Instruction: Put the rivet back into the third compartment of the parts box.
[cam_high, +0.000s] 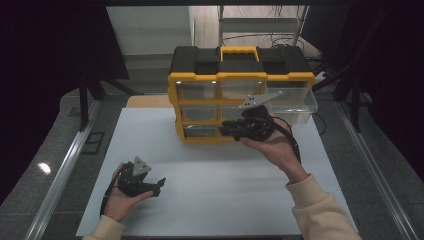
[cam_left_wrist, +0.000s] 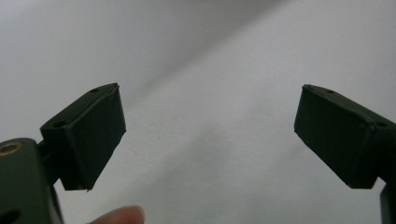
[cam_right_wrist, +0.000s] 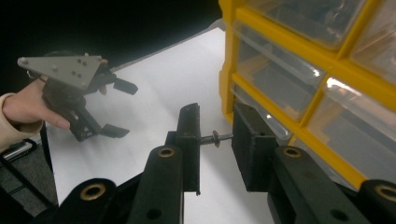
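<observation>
From the high view, my right tongs (cam_high: 231, 129) sit low at the front of the yellow drawer cabinet (cam_high: 240, 102), by its bottom row, with 1 clear drawer (cam_high: 295, 102) pulled out at the upper right. My left tongs (cam_high: 156, 186) rest near the front left of the white worktop (cam_high: 210, 195), well apart from the cabinet, jaws spread with nothing in them.

In the left gripper view, my left tongs (cam_left_wrist: 210, 135) stand wide open over bare worktop (cam_left_wrist: 224, 60). A fingertip (cam_left_wrist: 122, 215) pokes in at the bottom edge.

In the right gripper view, my right tongs (cam_right_wrist: 215, 137) are clamped on a small bolt (cam_right_wrist: 215, 137), pinched end to end across the gap, a washer or nut on its shank. It sits just beside the cabinet's (cam_right_wrist: 229, 65) lower corner, in front of the bottom drawer (cam_right_wrist: 261, 116). I judge the bolt light, rigid and slippery: held by its 2 ends, it could pivot or pop out. Gripping across the shank would likely be steadier. My other hand (cam_right_wrist: 28, 109) and its tongs (cam_right_wrist: 119, 108) show farther off.
</observation>
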